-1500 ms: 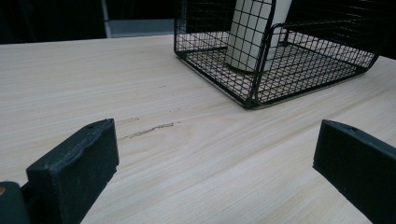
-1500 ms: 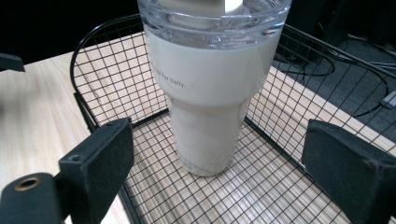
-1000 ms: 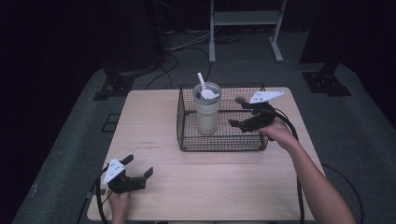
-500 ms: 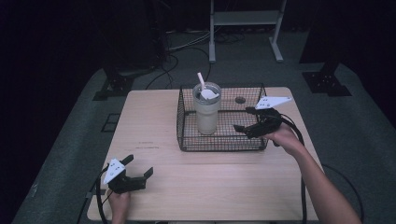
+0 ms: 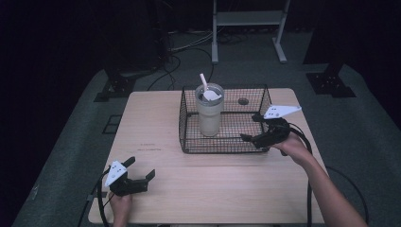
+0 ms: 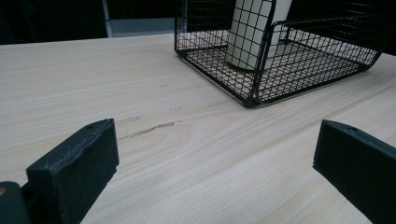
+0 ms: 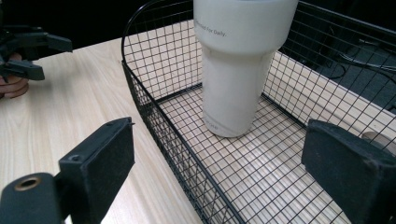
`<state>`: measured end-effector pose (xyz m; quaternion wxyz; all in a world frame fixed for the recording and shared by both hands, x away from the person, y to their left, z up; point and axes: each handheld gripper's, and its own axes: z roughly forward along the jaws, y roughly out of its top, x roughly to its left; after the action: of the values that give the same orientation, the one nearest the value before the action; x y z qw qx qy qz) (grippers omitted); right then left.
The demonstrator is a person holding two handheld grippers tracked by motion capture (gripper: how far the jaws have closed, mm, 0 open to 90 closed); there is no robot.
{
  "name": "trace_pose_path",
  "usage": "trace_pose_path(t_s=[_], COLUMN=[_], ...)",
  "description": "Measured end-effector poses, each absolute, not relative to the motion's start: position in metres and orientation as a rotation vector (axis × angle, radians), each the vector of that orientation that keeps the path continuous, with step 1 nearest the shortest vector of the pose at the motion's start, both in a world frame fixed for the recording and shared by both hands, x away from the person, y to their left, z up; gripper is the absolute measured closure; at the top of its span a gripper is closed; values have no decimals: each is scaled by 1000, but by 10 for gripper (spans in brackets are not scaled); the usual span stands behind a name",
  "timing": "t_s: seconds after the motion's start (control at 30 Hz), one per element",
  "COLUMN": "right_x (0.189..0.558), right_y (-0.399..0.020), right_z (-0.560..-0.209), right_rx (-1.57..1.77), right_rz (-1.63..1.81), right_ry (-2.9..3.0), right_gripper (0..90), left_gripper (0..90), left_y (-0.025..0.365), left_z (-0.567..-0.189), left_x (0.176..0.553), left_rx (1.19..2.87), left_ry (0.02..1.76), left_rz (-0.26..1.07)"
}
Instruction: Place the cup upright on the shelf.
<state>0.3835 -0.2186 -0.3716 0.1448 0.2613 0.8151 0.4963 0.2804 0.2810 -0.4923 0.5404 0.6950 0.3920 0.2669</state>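
A tall white plastic tumbler [image 7: 239,65] is standing upright in a black wire basket [image 5: 224,142], ahead of the right gripper [image 5: 251,127], whose fingers are gaping wide, holding nothing. The left gripper [image 5: 141,169] is resting wide open on the pale wooden table [image 5: 213,189], empty.

One wire basket [image 5: 255,144] stands on the desk [image 5: 156,127]. In it is one white tumbler [image 5: 209,113] holding one spoon [image 5: 206,90]. Two grippers.
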Motion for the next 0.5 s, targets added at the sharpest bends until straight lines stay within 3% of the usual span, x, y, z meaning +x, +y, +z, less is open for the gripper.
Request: trace_pose_path(t_s=[0.5], right_x=[363], right_y=[-230], right_z=[-383], right_rx=[746], right_rz=[1456], right_ry=[2347], right_gripper=[89], left_gripper=[0], left_y=[281], left_z=[-492], left_x=[280], left_rx=[1656], left_ry=[931], left_rz=[637])
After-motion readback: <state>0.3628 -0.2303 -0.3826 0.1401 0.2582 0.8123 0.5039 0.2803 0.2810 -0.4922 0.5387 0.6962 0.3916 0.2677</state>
